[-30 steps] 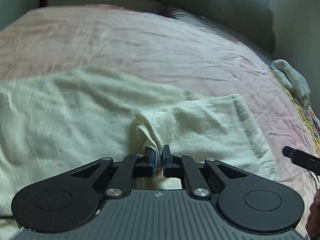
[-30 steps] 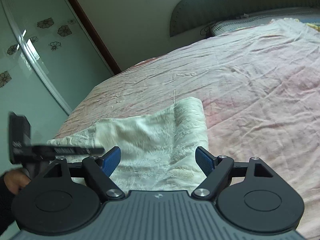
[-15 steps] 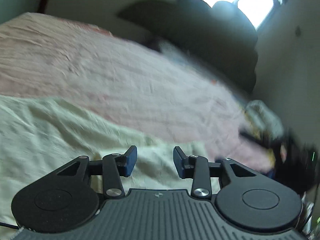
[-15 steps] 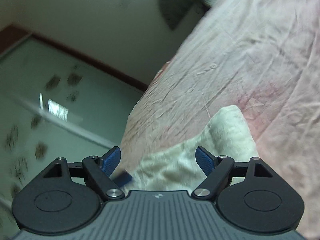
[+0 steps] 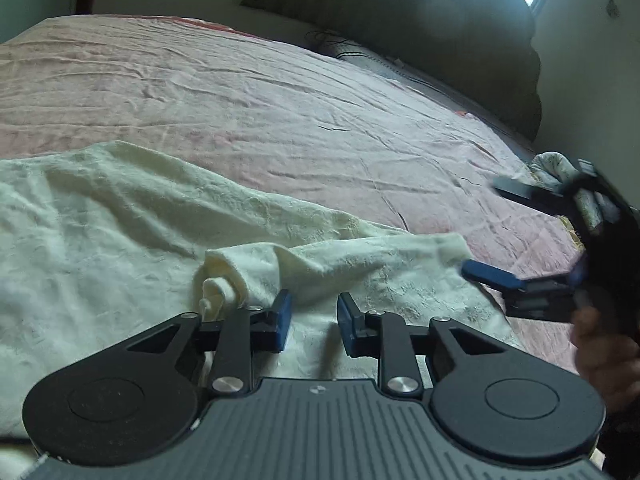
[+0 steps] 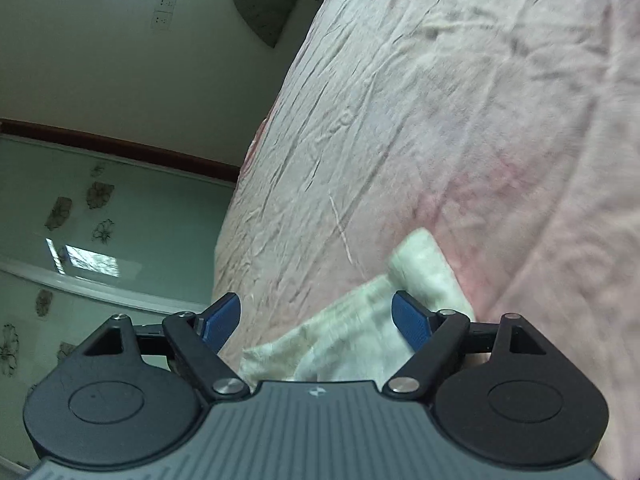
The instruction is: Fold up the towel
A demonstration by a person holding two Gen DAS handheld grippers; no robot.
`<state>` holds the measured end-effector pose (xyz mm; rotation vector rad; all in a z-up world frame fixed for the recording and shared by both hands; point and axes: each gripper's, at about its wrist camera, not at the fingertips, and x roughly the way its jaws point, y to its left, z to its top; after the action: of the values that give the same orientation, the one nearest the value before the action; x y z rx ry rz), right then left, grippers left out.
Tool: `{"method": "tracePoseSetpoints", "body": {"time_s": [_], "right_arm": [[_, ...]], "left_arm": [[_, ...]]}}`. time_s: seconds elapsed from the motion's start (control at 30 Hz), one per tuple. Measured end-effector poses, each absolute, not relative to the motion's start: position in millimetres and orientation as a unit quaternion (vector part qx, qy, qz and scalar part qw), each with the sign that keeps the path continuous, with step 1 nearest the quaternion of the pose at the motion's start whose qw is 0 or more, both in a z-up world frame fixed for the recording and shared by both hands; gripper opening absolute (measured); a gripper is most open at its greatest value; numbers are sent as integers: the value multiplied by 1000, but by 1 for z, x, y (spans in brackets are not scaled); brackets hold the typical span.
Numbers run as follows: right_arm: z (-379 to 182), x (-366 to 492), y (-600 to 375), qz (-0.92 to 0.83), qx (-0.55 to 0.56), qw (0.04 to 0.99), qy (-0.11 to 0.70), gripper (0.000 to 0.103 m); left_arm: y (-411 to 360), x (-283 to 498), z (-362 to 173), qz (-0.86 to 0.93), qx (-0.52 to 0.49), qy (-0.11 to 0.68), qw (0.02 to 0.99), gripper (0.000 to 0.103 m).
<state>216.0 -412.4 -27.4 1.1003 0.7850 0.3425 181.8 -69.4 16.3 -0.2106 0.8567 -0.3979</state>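
A cream towel (image 5: 120, 240) lies spread and wrinkled on the pink bed sheet (image 5: 240, 92). A bunched fold of it (image 5: 232, 276) sits just left of my left gripper (image 5: 314, 304). That gripper's jaws are closing, with a gap between the blue pads and only flat towel beneath them. My right gripper (image 5: 486, 230), held by a hand (image 5: 600, 352), hovers rolled on its side at the towel's right corner. In the right wrist view the right gripper (image 6: 316, 304) stands wide open over the towel's corner (image 6: 420, 268), gripping nothing.
A dark padded headboard (image 5: 400, 20) closes the far end of the bed. A crumpled patterned cloth (image 5: 552, 164) lies at the bed's right edge. Left of the bed stands a glass door with flower prints (image 6: 80, 220), and wall sockets (image 6: 162, 12) show above.
My left gripper has let go of the bunched towel fold and opened, shifting slightly right. The right gripper has rolled onto its side and moved in low toward the towel's corner.
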Motion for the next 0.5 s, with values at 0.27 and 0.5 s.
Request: {"method": "tracePoseSetpoints", "body": {"time_s": [0.27, 0.5], "right_arm": [[-10, 73, -426, 208, 518, 769, 311, 90], [-38, 53, -427, 187, 579, 727, 318, 90]], "left_arm": [[-76, 130, 34, -217, -39, 367, 904, 76], [-90, 125, 13, -222, 0, 377, 899, 76]]}}
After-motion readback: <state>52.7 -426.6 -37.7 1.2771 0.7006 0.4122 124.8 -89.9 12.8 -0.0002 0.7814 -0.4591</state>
